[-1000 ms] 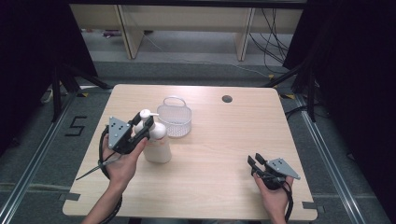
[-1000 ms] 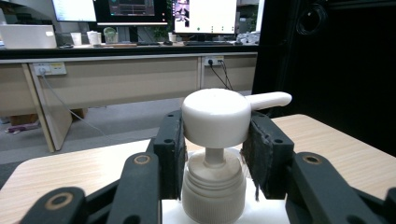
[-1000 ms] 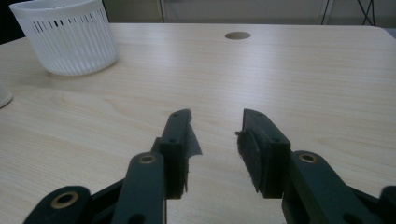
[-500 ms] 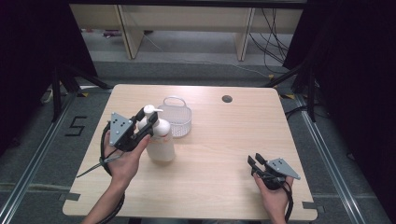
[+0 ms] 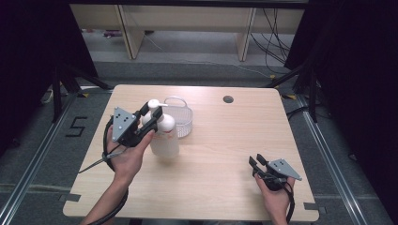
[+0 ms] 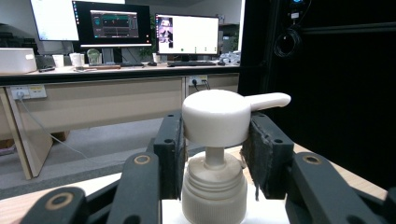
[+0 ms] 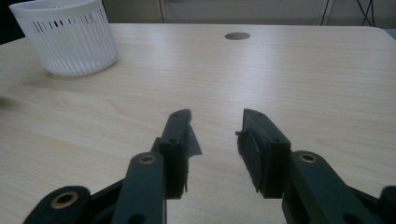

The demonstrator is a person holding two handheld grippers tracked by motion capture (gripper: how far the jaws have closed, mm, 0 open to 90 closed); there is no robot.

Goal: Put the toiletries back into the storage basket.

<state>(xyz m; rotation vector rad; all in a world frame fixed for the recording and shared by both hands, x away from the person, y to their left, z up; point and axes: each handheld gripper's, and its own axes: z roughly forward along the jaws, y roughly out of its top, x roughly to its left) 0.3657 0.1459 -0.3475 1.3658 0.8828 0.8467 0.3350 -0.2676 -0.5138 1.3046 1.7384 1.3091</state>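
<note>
A white pump bottle stands upright at the table's left, just in front of a white slatted basket. My left gripper is shut on its pump head; the black pads press both sides of the head, above the ribbed cap. The bottle's base seems slightly off the wooden table, though I cannot be sure. My right gripper sits low at the front right, open, with bare tabletop between its fingertips.
The basket looks empty in the right gripper view. A round cable hole lies near the table's far edge. Shelving and cables stand beyond the table; dark curtains flank both sides.
My left gripper has risen a little with the pump bottle and drifted slightly toward the basket. The right gripper has stayed put.
</note>
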